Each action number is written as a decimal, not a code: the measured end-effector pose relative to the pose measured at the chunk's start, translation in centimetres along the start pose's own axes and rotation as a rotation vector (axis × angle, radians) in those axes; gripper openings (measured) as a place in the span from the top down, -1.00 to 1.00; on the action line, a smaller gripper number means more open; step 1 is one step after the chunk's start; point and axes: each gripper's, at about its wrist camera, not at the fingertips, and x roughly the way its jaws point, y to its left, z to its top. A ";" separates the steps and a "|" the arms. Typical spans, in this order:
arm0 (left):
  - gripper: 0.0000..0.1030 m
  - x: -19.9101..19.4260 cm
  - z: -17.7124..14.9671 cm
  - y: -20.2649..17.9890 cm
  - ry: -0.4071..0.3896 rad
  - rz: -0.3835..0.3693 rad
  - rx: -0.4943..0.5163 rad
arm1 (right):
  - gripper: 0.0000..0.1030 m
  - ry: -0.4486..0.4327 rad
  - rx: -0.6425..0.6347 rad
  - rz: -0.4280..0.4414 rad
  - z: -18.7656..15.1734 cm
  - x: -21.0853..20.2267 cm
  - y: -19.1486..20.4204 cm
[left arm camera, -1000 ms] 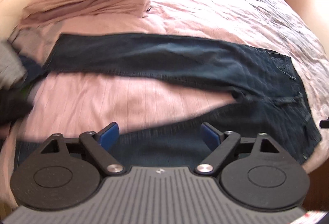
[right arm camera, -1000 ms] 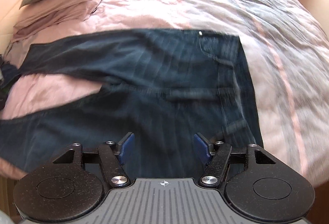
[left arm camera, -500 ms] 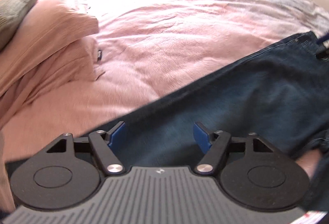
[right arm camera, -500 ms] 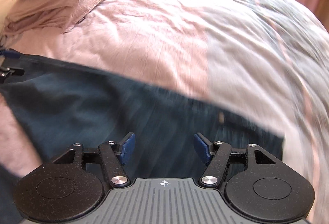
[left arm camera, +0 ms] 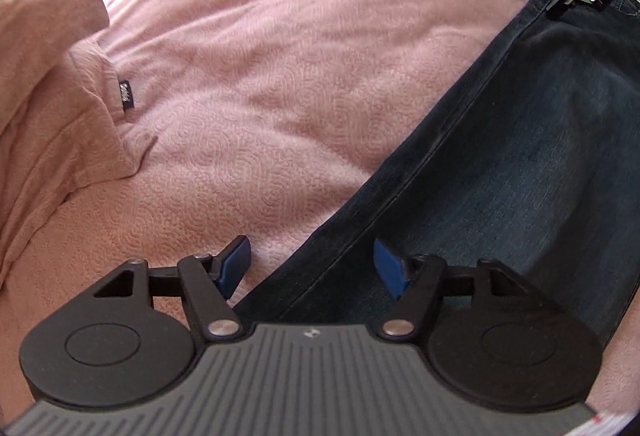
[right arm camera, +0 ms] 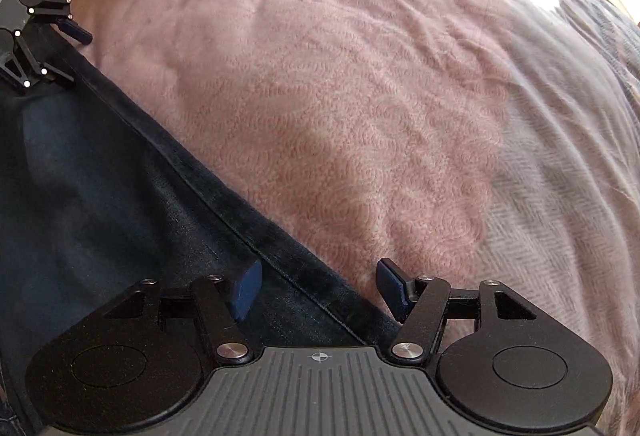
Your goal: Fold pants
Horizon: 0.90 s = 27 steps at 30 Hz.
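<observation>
Your left tongs (left arm camera: 310, 268) and right tongs (right arm camera: 318, 290) both gape, empty, straddling the jeans' (left arm camera: 500, 164) far seam. The left have just narrowed. That edge runs lengthwise from one pair to the other.

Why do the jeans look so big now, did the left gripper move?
Yes. The left gripper has come down toward the far edge of the jeans on the pink bedspread, its fingers closing slightly, gripping nothing yet.
</observation>
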 end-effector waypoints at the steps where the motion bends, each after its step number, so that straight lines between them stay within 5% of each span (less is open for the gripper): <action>1: -0.28 0.1 0.0 0.1 0.004 -0.010 -0.001 | -0.17 0.007 0.007 0.013 0.0 0.2 -0.3; 2: -0.27 0.3 -0.1 0.2 0.009 -0.016 0.002 | -0.16 0.012 0.011 0.022 0.0 0.5 -0.5; 4: -0.13 0.5 -0.2 0.0 0.022 -0.021 0.020 | 0.38 0.025 -0.004 0.040 0.0 0.6 -0.5; 6: 0.51 0.4 -0.2 -0.7 0.028 -0.039 0.045 | 1.00 0.026 -0.028 0.024 -0.1 0.2 0.1; 9: 0.86 -0.8 -0.6 -2.4 0.015 0.044 0.099 | 1.00 -0.041 -0.091 -0.044 -0.8 -2.1 1.6; 15: 0.90 -10.1 -3.1 -6.9 -0.185 0.285 -0.084 | 1.00 -0.298 -0.163 -0.241 -5.1 -10.4 7.4; 19: 0.90 -18.6 -7.3 -13.9 -0.267 0.391 -0.184 | 1.00 -0.405 -0.284 -0.385 -10.7 -16.1 14.5; 24: 0.94 -24.6 -14.6 -24.5 -0.239 0.432 -0.319 | 1.00 -0.429 -0.319 -0.396 -20.6 -21.8 23.0; 27: 0.94 -24.8 -19.3 -29.6 -0.153 0.400 -0.432 | 1.00 -0.362 -0.300 -0.338 -26.4 -22.1 27.1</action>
